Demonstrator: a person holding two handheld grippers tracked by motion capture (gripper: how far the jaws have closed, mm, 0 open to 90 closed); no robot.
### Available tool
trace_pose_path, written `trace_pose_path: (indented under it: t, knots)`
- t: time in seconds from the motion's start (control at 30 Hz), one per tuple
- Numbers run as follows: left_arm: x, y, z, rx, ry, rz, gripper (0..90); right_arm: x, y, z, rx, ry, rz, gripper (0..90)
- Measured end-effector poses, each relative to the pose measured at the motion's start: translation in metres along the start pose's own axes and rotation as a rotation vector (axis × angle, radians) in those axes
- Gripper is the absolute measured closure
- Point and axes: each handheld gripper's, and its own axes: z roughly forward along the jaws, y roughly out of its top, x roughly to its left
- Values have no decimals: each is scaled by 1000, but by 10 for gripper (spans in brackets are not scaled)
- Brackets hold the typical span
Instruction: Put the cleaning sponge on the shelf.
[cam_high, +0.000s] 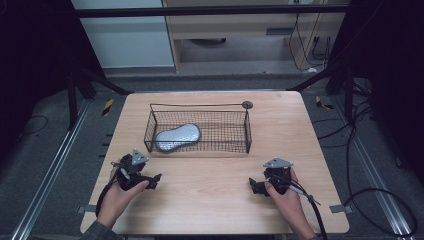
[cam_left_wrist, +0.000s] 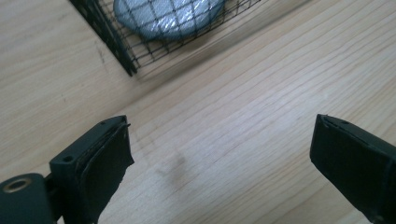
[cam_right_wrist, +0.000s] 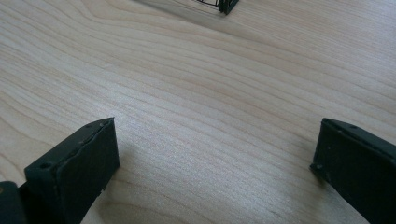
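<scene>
Both claws parked low on the desk (cam_high: 210, 200), near edge, well apart from each other. Left claw (cam_high: 152, 181) held in the left hand (cam_high: 117, 197), jaws spread wide in the left gripper view, nothing between them, just bare wood. Right claw (cam_high: 256, 187) in the right hand (cam_high: 285, 197), jaws likewise wide apart in the right gripper view, empty. Wire basket (cam_high: 247, 131) sitting mid-desk, farther back, upright, thin handle rod along its far rim ending in a small round knob (cam_high: 247, 104). Grey oblong pad (cam_high: 177, 136), kidney-shaped with a dimpled sheen, lying flat inside the basket toward its left end; seen through the mesh in the left gripper view (cam_left_wrist: 168, 16), just beyond the basket's near corner. Right gripper view catches only the tip of the basket's other near corner (cam_right_wrist: 228, 5) at the top. Nothing else on the desk. Judging progress: pad reads as already stowed in the basket, or not yet taken out; cannot tell which from this layout. Either way, no contact with pad or basket right now, both claws idle and clear. If pad is to come out, everything left: reach, close, lift over the rim. Left claw nearer and roughly aimed at it, so likely the one to go.
</scene>
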Motion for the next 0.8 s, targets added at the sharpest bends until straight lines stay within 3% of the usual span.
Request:
trace_pose_path:
  t: [0.8]
  knots:
    - [31, -20, 30, 1, 11, -97, 29, 0, 0, 0, 0, 0, 0, 4]
